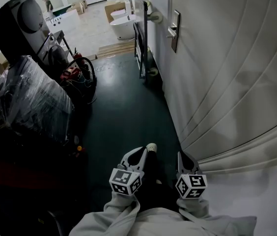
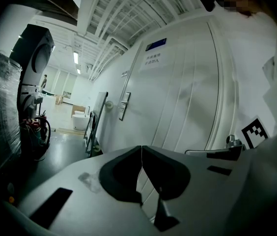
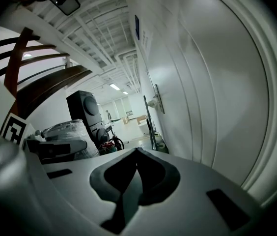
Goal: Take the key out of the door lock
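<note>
The key is too small to make out; its door lock plate (image 1: 176,31) is sitting on the white door (image 1: 227,73). Left gripper (image 1: 139,152) and right gripper (image 1: 182,156) are hovering well short of that plate, jaws pressed together, empty.

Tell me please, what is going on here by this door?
A person stands beside a white door, holding a left hand-held gripper and a right hand-held gripper low in front of the body. Both have their jaws together and hold nothing. The lock plate with its handle is farther along the door, not yet reached. A key is too small to make out there.
</note>
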The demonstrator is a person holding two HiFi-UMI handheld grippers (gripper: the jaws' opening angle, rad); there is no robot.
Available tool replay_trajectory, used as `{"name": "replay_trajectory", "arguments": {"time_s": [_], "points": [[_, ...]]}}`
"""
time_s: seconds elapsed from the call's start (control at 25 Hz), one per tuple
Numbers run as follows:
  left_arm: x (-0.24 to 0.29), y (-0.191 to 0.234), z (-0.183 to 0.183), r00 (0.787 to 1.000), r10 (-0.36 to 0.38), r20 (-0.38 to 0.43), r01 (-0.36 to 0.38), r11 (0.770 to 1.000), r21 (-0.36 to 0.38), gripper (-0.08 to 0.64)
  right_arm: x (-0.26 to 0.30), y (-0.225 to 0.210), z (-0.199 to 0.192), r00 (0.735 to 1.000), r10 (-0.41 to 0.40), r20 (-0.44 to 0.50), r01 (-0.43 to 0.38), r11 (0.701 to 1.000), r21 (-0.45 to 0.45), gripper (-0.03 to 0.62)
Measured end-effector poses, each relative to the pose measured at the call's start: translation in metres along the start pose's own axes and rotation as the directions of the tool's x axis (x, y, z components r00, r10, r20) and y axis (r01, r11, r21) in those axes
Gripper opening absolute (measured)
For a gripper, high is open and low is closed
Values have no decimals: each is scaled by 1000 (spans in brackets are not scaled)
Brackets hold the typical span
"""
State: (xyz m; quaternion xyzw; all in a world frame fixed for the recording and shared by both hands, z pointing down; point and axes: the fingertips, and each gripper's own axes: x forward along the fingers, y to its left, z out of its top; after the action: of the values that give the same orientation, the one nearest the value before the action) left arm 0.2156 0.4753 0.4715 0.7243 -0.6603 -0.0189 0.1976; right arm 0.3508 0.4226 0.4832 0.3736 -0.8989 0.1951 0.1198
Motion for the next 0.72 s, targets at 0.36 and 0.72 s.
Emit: {"name": "replay_trajectory", "arguments": {"time_s": [0.36,0.72], "points": [[49,11,23,999,-42,12,42,999,-2,15,36,-23,27,1000,-27,15,27,1000,-8,52],[111,42,57,998,-58,16,58,998,-2,15,99,-30,54,1000,23,-18,-24,1000,-14,51]]}}
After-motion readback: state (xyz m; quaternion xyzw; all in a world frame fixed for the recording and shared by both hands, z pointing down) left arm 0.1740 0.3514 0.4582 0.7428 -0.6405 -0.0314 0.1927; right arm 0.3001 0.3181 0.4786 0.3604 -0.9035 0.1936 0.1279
